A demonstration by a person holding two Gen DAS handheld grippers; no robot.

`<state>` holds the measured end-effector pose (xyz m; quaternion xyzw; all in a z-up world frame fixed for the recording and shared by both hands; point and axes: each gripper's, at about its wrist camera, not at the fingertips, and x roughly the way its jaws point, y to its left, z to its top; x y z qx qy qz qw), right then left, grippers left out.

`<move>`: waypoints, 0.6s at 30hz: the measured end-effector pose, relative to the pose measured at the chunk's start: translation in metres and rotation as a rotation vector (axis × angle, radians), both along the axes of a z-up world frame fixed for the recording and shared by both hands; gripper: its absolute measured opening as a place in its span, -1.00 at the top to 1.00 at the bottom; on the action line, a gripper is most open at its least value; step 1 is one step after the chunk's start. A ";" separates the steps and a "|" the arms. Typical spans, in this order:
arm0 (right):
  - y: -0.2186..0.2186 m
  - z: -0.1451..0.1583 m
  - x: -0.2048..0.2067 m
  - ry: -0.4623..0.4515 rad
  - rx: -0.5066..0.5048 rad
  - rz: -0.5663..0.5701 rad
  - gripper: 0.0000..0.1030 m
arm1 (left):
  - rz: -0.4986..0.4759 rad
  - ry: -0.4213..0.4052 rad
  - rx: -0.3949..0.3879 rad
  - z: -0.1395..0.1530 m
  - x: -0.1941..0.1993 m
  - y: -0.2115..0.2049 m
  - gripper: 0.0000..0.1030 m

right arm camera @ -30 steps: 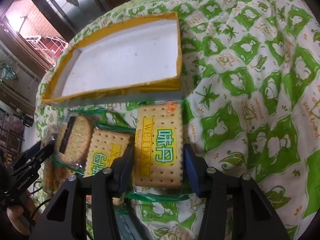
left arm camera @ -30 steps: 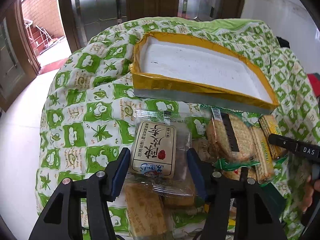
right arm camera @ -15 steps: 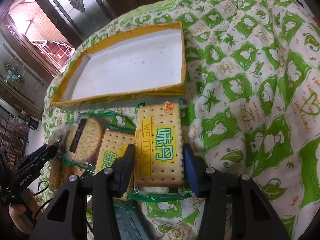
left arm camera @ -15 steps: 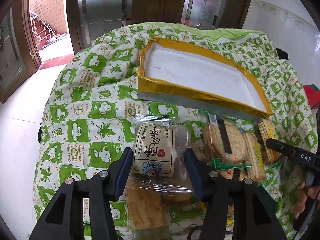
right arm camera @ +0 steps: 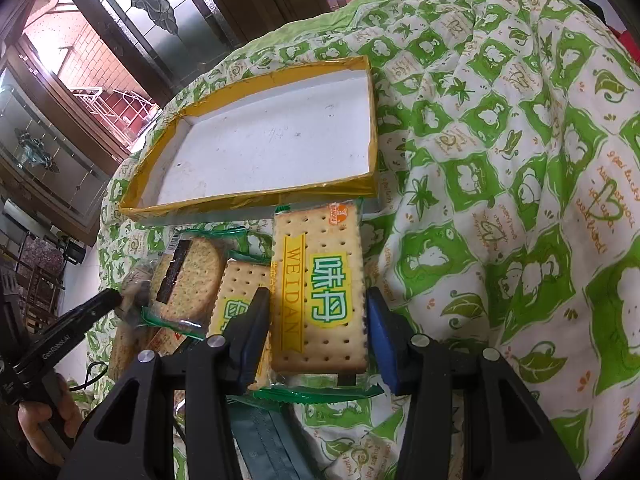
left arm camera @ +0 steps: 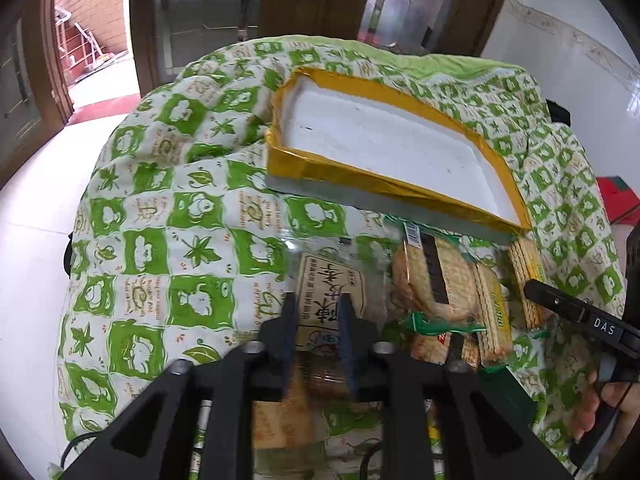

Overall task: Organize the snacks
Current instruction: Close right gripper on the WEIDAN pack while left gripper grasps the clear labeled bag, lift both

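A green-and-white quilted cloth with leaf and sheep prints [left arm camera: 172,240] covered the table in front of dark wooden doors with patterned glass. The left hand-held gripper [left arm camera: 318,332] had just been closing its jaws, and they stood narrow on the clear-wrapped snack pack with a cream label of Chinese characters [left arm camera: 332,284], seemingly pinching it. The right hand-held gripper [right arm camera: 316,332] was clamped on the rectangular cracker pack marked WEIDAN in green-edged wrap [right arm camera: 318,292], its blue pads against both long edges. Beside that lay a round biscuit pack with a dark strip [right arm camera: 188,276] and another square cracker pack [right arm camera: 236,296], touching one another in a loose heap. Just beyond them sat the shallow yellow-rimmed tray with a white floor [right arm camera: 248,200], and nothing lay in it. By my reckoning the sorting had barely begun: two packs gripped, none yet placed, several left on the cloth.
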<state>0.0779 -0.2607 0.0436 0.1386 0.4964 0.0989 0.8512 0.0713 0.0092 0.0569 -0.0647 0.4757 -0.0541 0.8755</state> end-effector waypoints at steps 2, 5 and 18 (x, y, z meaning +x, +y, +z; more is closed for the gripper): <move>0.001 0.001 -0.001 -0.005 -0.007 0.002 0.09 | -0.004 -0.017 0.022 0.003 -0.001 -0.004 -0.60; 0.002 0.000 -0.001 -0.003 -0.010 0.006 0.09 | -0.016 -0.025 0.079 0.003 0.000 -0.012 -0.73; 0.000 0.000 0.001 -0.005 0.003 -0.001 0.09 | -0.127 0.016 0.290 -0.026 0.008 -0.046 -0.28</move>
